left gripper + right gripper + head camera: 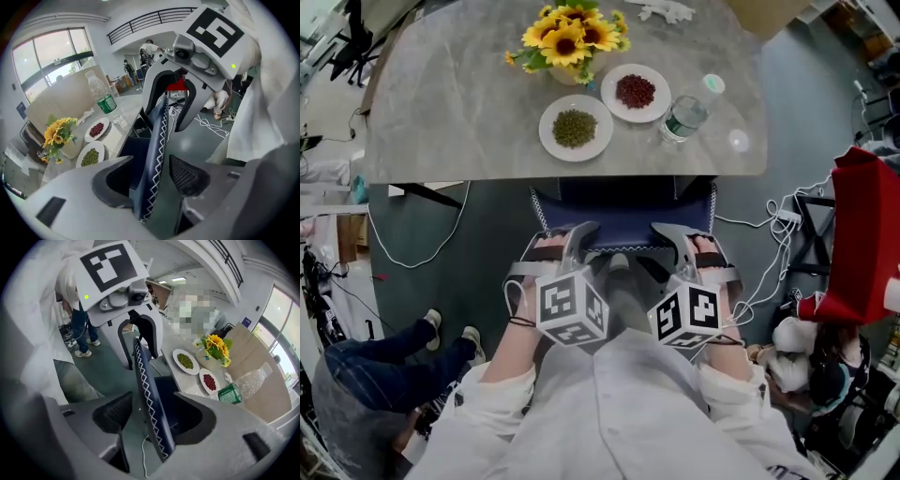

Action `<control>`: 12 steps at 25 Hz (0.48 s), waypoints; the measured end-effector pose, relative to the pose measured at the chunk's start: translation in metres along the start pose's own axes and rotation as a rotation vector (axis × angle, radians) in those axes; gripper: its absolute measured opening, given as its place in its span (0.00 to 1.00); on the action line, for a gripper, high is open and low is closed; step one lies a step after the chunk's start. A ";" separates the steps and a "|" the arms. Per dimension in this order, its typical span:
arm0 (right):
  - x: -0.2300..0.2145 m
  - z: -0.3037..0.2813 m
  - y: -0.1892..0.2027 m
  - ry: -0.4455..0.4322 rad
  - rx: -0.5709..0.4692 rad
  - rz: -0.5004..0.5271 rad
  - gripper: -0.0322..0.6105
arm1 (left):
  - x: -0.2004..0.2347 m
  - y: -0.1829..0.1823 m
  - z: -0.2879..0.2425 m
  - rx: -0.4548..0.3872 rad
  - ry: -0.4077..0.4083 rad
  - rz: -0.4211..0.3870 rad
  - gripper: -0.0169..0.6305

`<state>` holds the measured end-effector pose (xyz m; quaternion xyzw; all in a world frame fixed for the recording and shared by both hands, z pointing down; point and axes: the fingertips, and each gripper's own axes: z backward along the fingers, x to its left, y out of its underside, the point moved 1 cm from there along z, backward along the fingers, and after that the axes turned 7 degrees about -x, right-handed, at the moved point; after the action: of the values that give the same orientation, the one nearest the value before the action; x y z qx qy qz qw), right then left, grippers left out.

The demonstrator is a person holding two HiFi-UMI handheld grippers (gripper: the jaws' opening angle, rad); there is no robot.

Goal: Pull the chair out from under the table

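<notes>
Chair back [623,214] stands between wide-open jaws of left gripper [562,239] and right gripper [684,236], unclamped.

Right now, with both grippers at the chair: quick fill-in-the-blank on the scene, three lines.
1. The left gripper and right gripper each have the chair backrest between ____ jaws.
2. The plate nearest the water bottle holds ____ beans.
3. The chair is tucked ____ the table.
Missing: open; red; under.
</notes>
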<state>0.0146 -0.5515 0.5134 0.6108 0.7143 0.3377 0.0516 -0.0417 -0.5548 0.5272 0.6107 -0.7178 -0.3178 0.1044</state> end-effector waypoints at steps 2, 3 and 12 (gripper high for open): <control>-0.001 -0.003 0.002 0.004 0.004 0.013 0.41 | 0.001 0.000 -0.005 0.000 0.008 0.001 0.40; -0.001 -0.005 0.003 0.005 0.010 0.024 0.41 | 0.001 0.001 -0.008 0.005 0.012 -0.004 0.40; -0.004 -0.022 0.016 -0.033 0.053 0.103 0.41 | 0.004 0.008 -0.018 0.030 0.036 -0.014 0.40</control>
<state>0.0180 -0.5638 0.5378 0.6535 0.6896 0.3107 0.0296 -0.0392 -0.5639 0.5445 0.6228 -0.7163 -0.2965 0.1059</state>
